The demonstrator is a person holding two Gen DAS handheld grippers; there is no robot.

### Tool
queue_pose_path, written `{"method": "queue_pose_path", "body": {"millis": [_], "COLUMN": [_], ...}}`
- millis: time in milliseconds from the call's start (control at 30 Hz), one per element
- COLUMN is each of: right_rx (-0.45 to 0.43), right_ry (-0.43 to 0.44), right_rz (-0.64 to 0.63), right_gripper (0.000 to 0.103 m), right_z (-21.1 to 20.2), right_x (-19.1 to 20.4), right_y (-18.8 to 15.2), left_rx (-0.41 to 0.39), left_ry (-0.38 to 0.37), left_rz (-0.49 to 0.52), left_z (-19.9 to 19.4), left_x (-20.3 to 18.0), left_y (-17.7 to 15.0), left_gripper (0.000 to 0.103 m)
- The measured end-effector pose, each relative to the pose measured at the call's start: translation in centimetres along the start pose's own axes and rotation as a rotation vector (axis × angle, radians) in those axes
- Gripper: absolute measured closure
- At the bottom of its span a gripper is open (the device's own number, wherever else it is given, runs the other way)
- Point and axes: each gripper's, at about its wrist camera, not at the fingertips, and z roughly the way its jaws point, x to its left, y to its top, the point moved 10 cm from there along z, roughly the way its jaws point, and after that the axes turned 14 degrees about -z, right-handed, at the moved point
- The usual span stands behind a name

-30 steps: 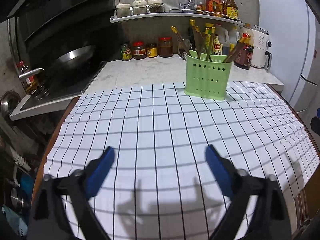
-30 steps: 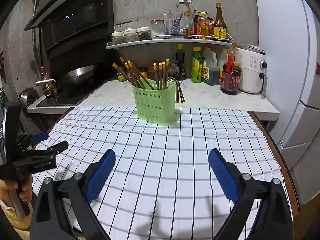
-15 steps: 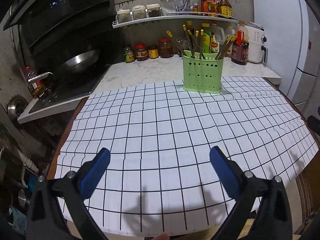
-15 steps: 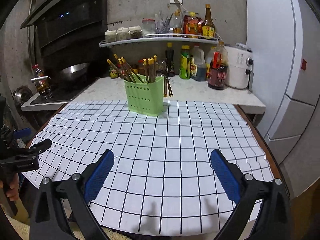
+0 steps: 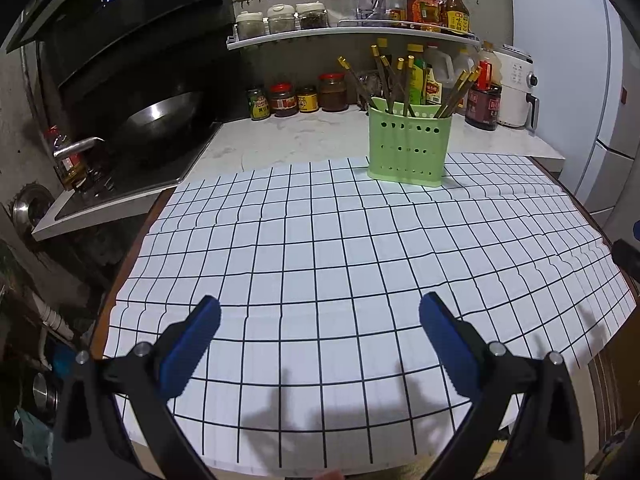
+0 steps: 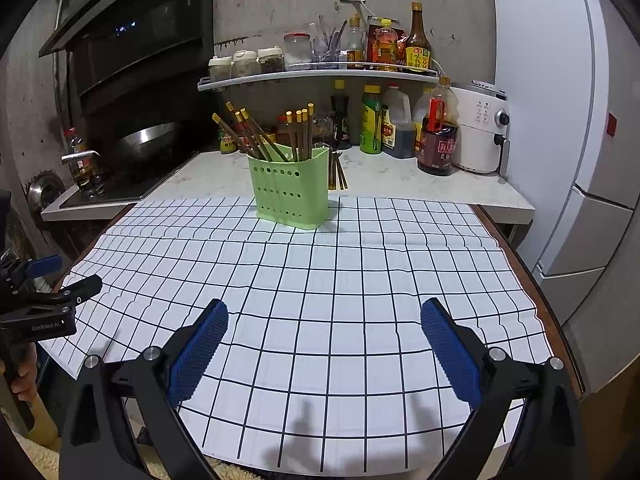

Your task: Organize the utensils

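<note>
A light green perforated utensil holder stands at the far edge of the white checked cloth, with several brown gold-tipped chopsticks upright in it. It also shows in the right wrist view with its chopsticks. My left gripper is open and empty, low over the near part of the cloth. My right gripper is open and empty over the near edge. A few chopsticks lie on the counter behind the holder.
A marble counter behind the cloth carries sauce bottles, jars and a white air fryer. A shelf with jars hangs above. A wok sits on the stove at left. A fridge stands at right. The left gripper shows in the right wrist view.
Both grippers have pulled back from the holder toward the near edge of the table. The holder looks smaller and farther. Both stay open.
</note>
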Motion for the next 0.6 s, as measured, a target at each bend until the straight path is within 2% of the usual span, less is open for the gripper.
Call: {"method": "queue_pose_path", "body": {"millis": [600], "right_rx": [0.001], "right_ry": [-0.002], "right_rz": [0.009], "right_gripper": [0.007], "right_z": [0.14], "right_x": [-0.18], "right_y": [-0.07], "left_rx": [0.000], "left_ry": [0.000], "left_rz": [-0.016], "left_z": [0.23], "left_x": [0.52], "left_y": [0.38], "left_gripper": [0.006]}}
